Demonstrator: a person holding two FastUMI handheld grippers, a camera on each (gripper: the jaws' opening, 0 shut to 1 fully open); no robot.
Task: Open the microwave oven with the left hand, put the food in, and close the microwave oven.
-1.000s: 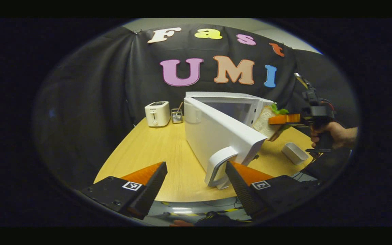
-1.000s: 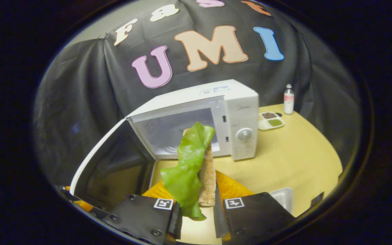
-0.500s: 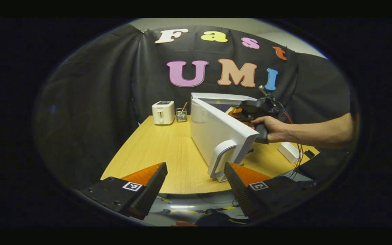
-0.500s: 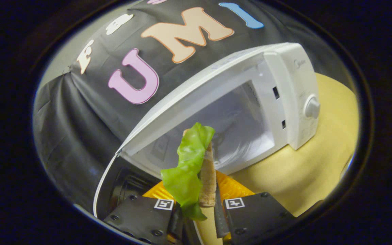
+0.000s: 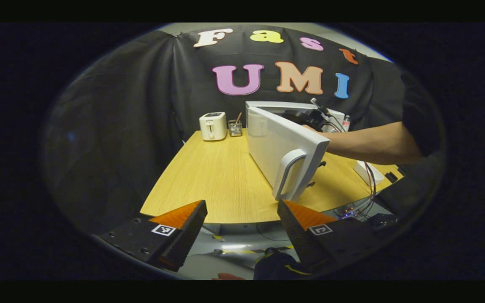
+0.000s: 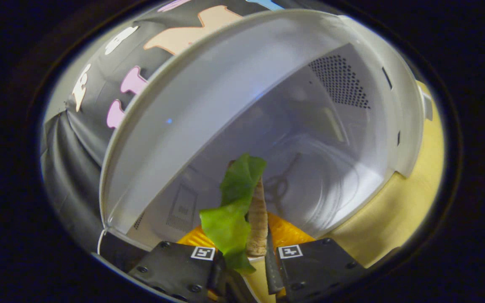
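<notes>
The white microwave [image 5: 276, 108] stands on the wooden table [image 5: 213, 176] with its door [image 5: 282, 147] swung wide open, handle [image 5: 288, 173] toward me. My left gripper [image 5: 242, 229] hangs open in front of the table's near edge, holding nothing, short of the door handle. My right gripper [image 6: 244, 263] is shut on a sandwich [image 6: 258, 219] of bread with green lettuce [image 6: 230, 210], held upright at the mouth of the microwave's cavity [image 6: 293, 139], over its glass turntable [image 6: 322, 176]. In the left gripper view a person's arm [image 5: 369, 143] reaches behind the door, which hides that gripper's fingers.
A white toaster [image 5: 213, 126] and a small wire holder [image 5: 235, 127] stand at the table's far left edge. A white rectangular dish [image 5: 369, 171] lies on the table under the arm. Cables [image 5: 364, 198] hang at the near right edge.
My right gripper has carried the sandwich from in front of the microwave up to the cavity's mouth. My left gripper has drawn back and away from the door handle, staying open.
</notes>
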